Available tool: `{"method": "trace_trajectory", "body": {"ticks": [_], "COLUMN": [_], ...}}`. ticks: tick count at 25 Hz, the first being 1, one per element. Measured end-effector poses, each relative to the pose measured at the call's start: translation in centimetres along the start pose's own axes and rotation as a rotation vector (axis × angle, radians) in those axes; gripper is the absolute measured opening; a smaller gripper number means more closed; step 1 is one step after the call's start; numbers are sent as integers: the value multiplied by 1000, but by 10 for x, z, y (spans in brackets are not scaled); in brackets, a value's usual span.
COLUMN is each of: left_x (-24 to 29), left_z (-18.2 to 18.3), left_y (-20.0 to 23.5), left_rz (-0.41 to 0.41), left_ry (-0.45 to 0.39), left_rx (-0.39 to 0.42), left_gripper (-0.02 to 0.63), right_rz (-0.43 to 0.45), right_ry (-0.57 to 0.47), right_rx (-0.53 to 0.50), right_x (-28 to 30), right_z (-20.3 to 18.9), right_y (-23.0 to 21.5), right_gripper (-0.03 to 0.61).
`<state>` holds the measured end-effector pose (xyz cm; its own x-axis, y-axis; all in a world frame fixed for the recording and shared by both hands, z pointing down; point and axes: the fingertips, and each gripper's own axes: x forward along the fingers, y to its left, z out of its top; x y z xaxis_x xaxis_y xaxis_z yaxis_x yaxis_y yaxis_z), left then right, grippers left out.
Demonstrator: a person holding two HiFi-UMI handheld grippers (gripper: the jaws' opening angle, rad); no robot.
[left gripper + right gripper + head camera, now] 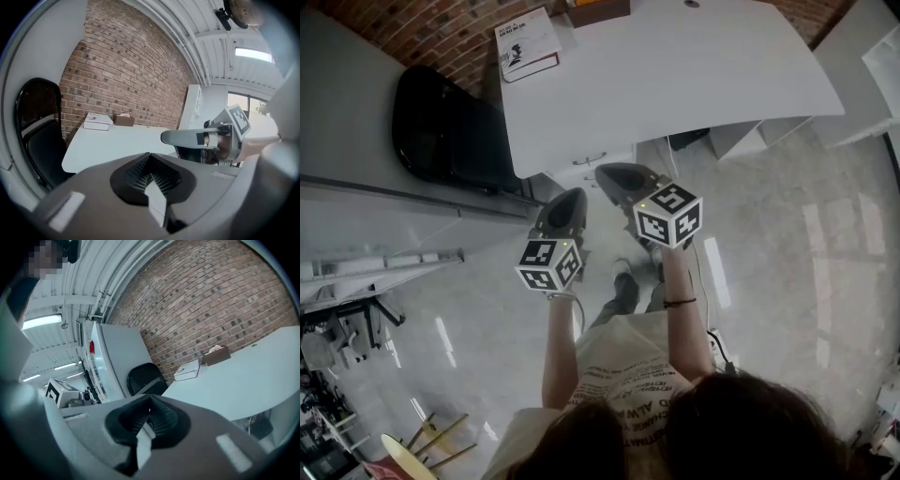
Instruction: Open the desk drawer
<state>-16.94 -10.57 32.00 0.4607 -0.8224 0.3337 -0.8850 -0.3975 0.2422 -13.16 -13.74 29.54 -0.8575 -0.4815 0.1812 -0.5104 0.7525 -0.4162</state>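
Hidden from me
The counter [675, 75] overhangs the drawer [572, 172], leaving me a sliver with its handle [591, 159]; the top edge cuts the brown box [598, 9]; the book [528, 42] bears print too small to read.

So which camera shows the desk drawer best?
The head view: looking down, it shows the drawer front and its handle under the desk edge. Of the desk, both gripper views show only the top, with the book and box; the drawer is out of sight there.
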Motion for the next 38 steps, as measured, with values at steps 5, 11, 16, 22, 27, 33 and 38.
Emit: {"method": "trace_trajectory", "body": {"ticks": [5, 11, 16, 22, 27, 33, 38], "left_x": [2, 17, 37, 57, 80, 98, 104], "left_z": [-22, -43, -64, -94, -123, -151, -167], "left_y": [-10, 8, 17, 32, 43, 67, 79], "left_rz": [-37, -1, 18, 43, 42, 52, 63], "left_ry": [33, 21, 20, 32, 57, 78, 79], "left_rx": [9, -30, -42, -68, -66, -69, -87], "left_gripper": [0, 0, -1, -1, -1, -1, 0], "right_rz": [-25, -3, 16, 28, 20, 8, -4], "right_ry": [-10, 18, 28, 22, 13, 34, 30], "right_rx": [9, 51, 80, 155, 237, 316, 362], "right_x": [1, 13, 23, 43, 61, 82, 94], "right_z": [-6, -36, -65, -96, -123, -164, -179], "right_y": [-16, -38, -61, -88, -123, -149, -159], "right_gripper": [3, 3, 3, 3, 3, 3, 3]}}
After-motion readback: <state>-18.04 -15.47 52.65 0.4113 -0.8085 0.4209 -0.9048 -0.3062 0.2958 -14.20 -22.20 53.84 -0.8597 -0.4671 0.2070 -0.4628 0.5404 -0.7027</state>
